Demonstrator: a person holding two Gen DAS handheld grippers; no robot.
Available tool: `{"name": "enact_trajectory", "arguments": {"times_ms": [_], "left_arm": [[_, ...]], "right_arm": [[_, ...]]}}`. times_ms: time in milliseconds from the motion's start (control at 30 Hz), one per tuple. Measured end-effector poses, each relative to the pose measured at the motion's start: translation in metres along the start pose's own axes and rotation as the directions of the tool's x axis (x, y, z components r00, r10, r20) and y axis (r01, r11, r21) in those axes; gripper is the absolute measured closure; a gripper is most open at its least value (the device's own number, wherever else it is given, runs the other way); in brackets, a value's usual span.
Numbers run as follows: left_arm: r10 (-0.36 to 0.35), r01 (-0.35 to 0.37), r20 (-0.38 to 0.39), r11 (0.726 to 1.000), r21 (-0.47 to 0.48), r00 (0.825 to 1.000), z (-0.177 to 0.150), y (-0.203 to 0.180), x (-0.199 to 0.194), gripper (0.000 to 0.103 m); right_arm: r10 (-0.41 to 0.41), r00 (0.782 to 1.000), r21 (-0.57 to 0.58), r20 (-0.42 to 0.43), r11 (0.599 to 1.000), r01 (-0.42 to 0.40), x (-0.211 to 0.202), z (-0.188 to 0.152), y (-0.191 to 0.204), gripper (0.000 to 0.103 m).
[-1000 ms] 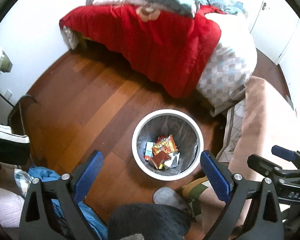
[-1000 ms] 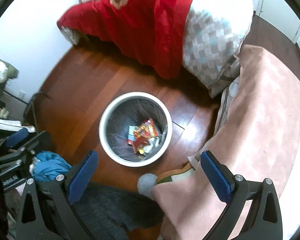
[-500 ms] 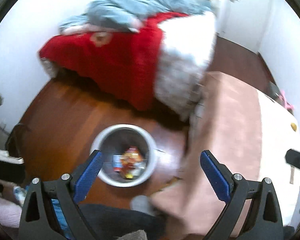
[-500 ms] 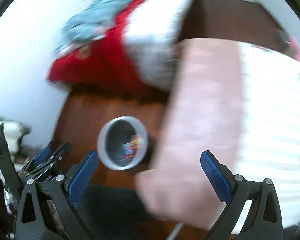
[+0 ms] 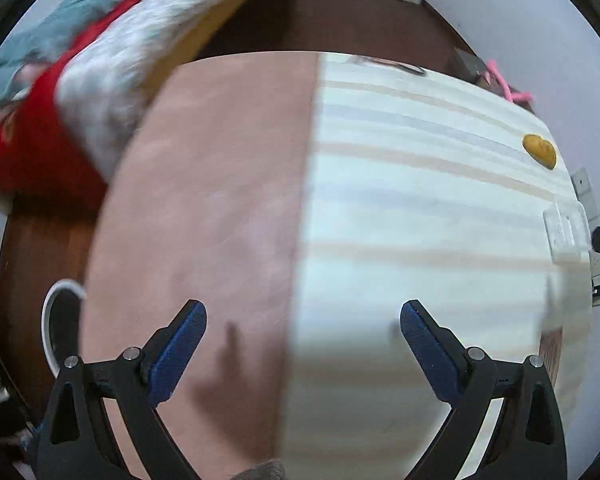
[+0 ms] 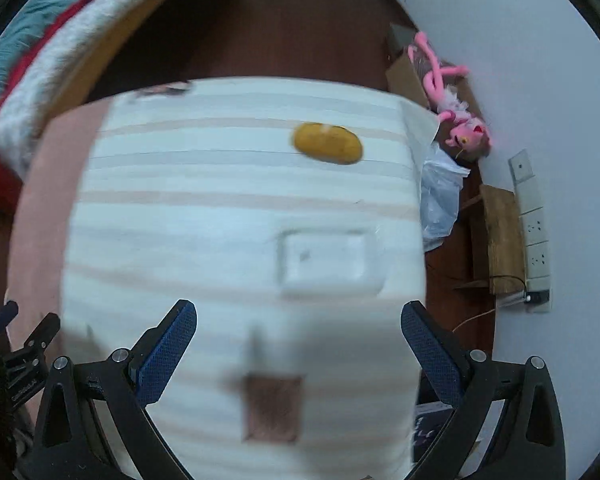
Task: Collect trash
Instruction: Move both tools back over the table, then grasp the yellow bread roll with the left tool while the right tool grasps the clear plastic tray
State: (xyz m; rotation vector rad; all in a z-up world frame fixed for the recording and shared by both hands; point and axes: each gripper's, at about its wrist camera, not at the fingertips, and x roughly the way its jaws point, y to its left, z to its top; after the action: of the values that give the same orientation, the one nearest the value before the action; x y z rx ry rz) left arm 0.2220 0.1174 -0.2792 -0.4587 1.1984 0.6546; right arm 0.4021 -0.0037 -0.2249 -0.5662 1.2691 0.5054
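Both views look down on a striped white cloth surface (image 6: 228, 216) with a pink cover (image 5: 220, 184) on its left part. On it lie a yellow oval piece (image 6: 327, 143), a white rectangular packet (image 6: 326, 262), a blurred brown square wrapper (image 6: 272, 408) and a flat wrapper (image 6: 162, 89) at the far edge. In the left wrist view the yellow piece (image 5: 539, 151) and white packet (image 5: 566, 232) sit far right. The white bin's rim (image 5: 50, 320) peeks out lower left. My left gripper (image 5: 302, 344) and right gripper (image 6: 298, 348) are open and empty above the surface.
A bed with a red blanket (image 5: 32, 148) stands at the left. Beyond the surface's right edge are a pink plush toy (image 6: 460, 120), a clear plastic bag (image 6: 440, 200), a wooden stand (image 6: 500, 236) and wall sockets (image 6: 534, 232). Dark wooden floor (image 6: 300, 28) lies behind.
Both grippers have swung right and up, from over the bin on the floor to over the striped surface. The bin slid to the left edge of view. Both stayed open.
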Motion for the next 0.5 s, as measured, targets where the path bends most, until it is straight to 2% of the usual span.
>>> {"name": "enact_trajectory", "arguments": {"times_ms": [100, 300, 367, 500], "left_arm": [[0.024, -0.024, -0.010, 0.999, 0.041, 1.000, 0.021, -0.027, 0.016, 0.004], [0.049, -0.049, 0.004, 0.994, 0.098, 0.999, 0.045, -0.054, 0.026, 0.004], [0.042, -0.043, 0.015, 0.992, 0.121, 0.999, 0.052, -0.064, 0.026, 0.004], [-0.004, -0.007, 0.051, 0.978, 0.208, 0.999, 0.073, -0.104, 0.023, 0.004]], "right_arm": [[-0.006, 0.999, -0.011, -0.046, 1.000, 0.006, 0.035, 0.020, -0.016, 0.000], [0.066, 0.991, 0.024, -0.116, 0.998, -0.064, 0.084, 0.039, -0.020, 0.002], [0.075, 0.993, 0.044, -0.096, 0.996, -0.071, 0.086, 0.038, -0.025, 0.012], [0.080, 0.996, 0.090, -0.033, 0.993, -0.076, 0.077, 0.032, -0.046, 0.012]]}}
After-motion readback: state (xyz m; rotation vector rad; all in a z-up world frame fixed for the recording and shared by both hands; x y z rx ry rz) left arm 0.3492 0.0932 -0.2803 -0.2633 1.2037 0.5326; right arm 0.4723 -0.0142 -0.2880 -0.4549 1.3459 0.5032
